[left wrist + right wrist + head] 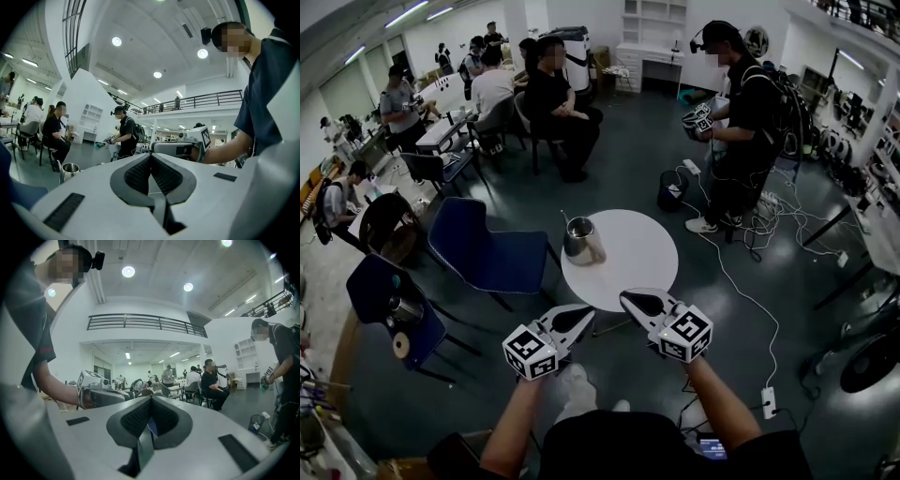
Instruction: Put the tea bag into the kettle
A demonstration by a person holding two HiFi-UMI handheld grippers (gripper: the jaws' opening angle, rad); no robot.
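A steel kettle (581, 241) stands lidless on the left part of a round white table (633, 255); in the left gripper view the kettle (69, 171) shows low at the left. No tea bag is visible in any view. Both grippers hover at the table's near edge, apart from the kettle. My left gripper (581, 316) (151, 155) is shut, its pad tips meeting with nothing seen between them. My right gripper (630, 300) (151, 398) is shut too, and I see no object in it. Each gripper view shows the other gripper beside it.
Blue chairs (487, 248) stand left of the table, one (389, 300) bearing a metal cup. Another person with grippers (741, 122) stands beyond the table at the right. Cables (750, 281) trail across the floor, near a black bin (672, 190). Seated people fill the far left.
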